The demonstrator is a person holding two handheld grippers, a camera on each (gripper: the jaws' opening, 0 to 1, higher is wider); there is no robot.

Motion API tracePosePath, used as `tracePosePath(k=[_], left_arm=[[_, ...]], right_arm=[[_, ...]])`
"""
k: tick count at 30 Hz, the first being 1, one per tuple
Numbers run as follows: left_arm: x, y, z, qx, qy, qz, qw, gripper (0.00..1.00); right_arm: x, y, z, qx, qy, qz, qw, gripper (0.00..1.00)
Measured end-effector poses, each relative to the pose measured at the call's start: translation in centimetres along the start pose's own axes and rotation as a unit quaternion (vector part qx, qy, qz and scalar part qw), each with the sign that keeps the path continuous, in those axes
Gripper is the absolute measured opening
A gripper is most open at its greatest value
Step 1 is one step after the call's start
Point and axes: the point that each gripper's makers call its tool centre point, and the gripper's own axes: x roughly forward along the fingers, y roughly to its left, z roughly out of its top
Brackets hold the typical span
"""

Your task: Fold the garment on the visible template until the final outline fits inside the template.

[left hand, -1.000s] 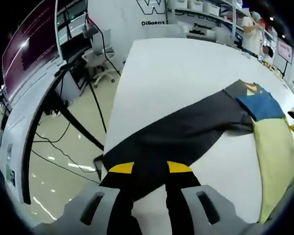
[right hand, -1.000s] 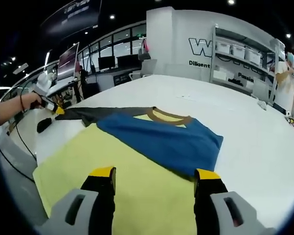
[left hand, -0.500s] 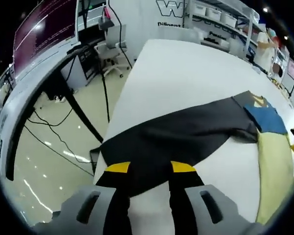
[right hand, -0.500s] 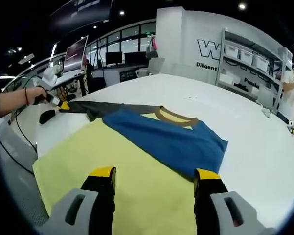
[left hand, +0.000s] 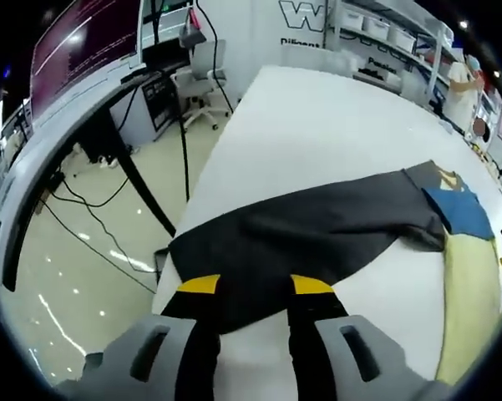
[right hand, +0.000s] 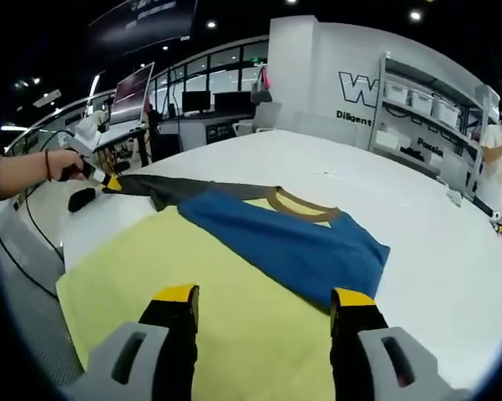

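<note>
My left gripper (left hand: 252, 288) is clamped on the cuff of the dark sleeve (left hand: 309, 234), which lies stretched out across the white table (left hand: 309, 125) toward its near edge. My right gripper (right hand: 263, 301) hangs with jaws spread over the yellow body of the shirt (right hand: 225, 284), whose blue part (right hand: 292, 242) is folded across it.

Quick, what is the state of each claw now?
Left claw: shut on the dark sleeve.
Right claw: open, holding nothing, above the yellow shirt body.
</note>
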Motion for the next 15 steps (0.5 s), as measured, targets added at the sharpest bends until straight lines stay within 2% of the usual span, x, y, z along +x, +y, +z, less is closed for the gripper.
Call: tracePosePath(k=[3,6,8,14,15], left_arm=[[-0.2,-0.5,0.0,0.004,-0.005,-0.001,1.0000,0.17],[-0.1,-0.7,0.1,0.002,-0.006,-0.003,1.0000,0.01],[0.0,-0.5,0.1,-0.024,-0.008,-0.008,0.9997,0.00],[-0.1,0.1,0.3,-0.020,-0.001,-0.010,0.9998,0.00],[0.1,0.5,0.4,-0.031,-0.003,-0.014,0.9994,0.00]], right_arm=[[-0.3,-0.7,0.7,-0.005,-0.016,-0.017,0.9997,0.62],[-0.2,-0.8,0.6,0.002,-0.015,-0.016,0.9998,0.62],[-0.2,-0.8,0.4,0.001,-0.011,-0.015,0.9998,0.62],[-0.2,-0.7,0.3,-0.002,-0.009,-0.014,0.9999,0.62],[-0.2,-0.7,0.2,-0.003,-0.008,-0.014,0.9999,0.62]])
